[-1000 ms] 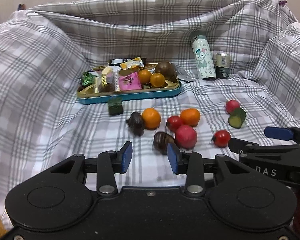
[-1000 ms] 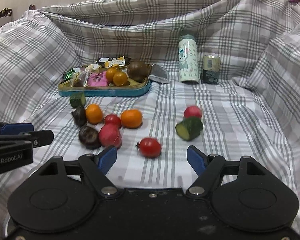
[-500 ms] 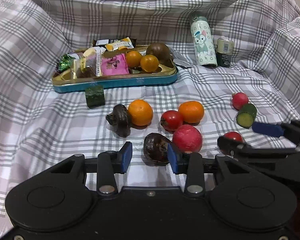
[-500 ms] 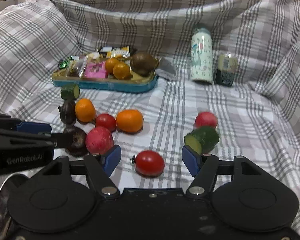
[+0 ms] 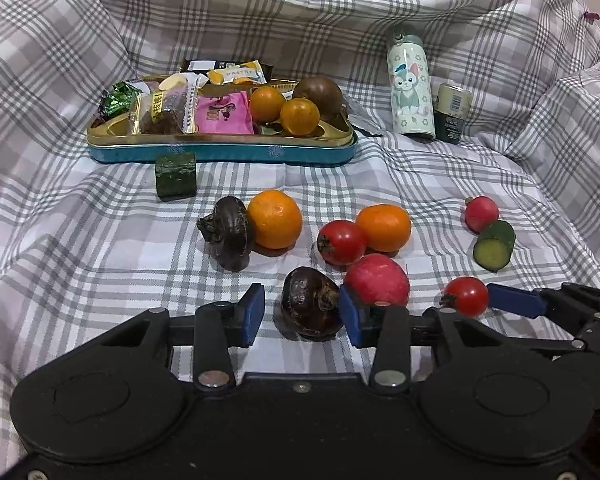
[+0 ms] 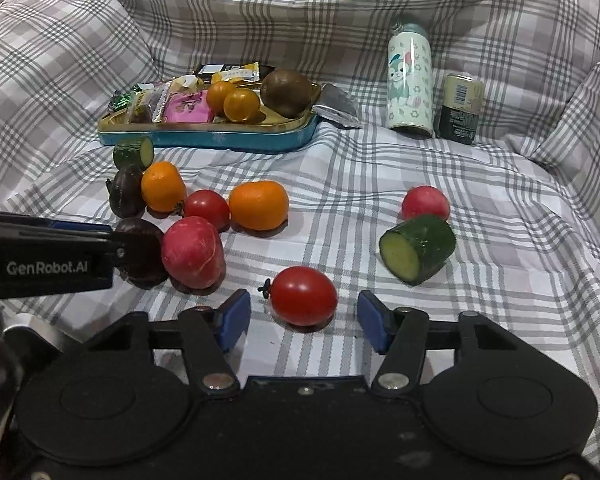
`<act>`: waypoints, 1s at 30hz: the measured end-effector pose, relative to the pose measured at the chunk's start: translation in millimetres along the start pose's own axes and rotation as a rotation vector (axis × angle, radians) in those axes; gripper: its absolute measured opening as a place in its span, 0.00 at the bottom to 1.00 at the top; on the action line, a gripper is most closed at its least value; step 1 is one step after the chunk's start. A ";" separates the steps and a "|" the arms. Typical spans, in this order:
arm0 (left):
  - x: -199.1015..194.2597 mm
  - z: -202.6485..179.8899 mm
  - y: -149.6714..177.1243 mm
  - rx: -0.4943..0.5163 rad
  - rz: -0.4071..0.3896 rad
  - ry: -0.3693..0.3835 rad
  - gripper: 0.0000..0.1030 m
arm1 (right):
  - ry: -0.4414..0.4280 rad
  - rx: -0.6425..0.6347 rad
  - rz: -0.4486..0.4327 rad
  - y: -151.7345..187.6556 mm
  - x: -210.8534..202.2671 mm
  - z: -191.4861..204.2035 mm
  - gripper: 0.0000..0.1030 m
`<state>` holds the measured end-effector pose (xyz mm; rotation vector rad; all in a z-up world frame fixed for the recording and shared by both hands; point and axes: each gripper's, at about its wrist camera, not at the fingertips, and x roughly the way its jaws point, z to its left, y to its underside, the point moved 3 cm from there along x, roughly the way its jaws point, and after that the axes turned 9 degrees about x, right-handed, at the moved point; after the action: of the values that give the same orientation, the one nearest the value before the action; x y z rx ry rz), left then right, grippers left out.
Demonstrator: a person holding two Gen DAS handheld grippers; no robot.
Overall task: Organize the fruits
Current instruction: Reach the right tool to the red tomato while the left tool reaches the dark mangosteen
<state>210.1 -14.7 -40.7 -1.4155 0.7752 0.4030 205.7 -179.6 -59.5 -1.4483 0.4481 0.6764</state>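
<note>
On the cloth: two tomatoes (image 5: 341, 241), two oranges (image 5: 275, 219) (both grippers (image 5: 302, 314) (image 6: 304, 322) spread, holding nothing)

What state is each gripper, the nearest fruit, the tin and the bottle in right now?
left gripper: open, straddling the dark fruit
right gripper: open, straddling the near tomato
tin: lidless, holding snacks and fruit
cartoon bottle: upright, capped
small can: upright
</note>
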 end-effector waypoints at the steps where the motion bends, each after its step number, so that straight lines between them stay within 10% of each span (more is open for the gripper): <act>1: 0.7 0.4 0.1 -0.005 0.000 0.003 0.50 | -0.001 -0.002 0.000 0.1 0.1 0.8 0.53; 15: 0.2 -0.9 0.1 -0.020 -0.041 0.042 0.32 | -0.015 0.008 -0.005 -1.7 2.4 0.9 0.41; 30: 1.8 5.3 1.8 -0.063 -0.038 0.064 0.40 | -0.001 0.031 -0.009 -1.5 1.1 -2.7 0.37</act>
<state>211.3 -9.7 -43.3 -1.5056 0.7925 0.3567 207.7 -182.1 -59.3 -1.4202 0.4485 0.6603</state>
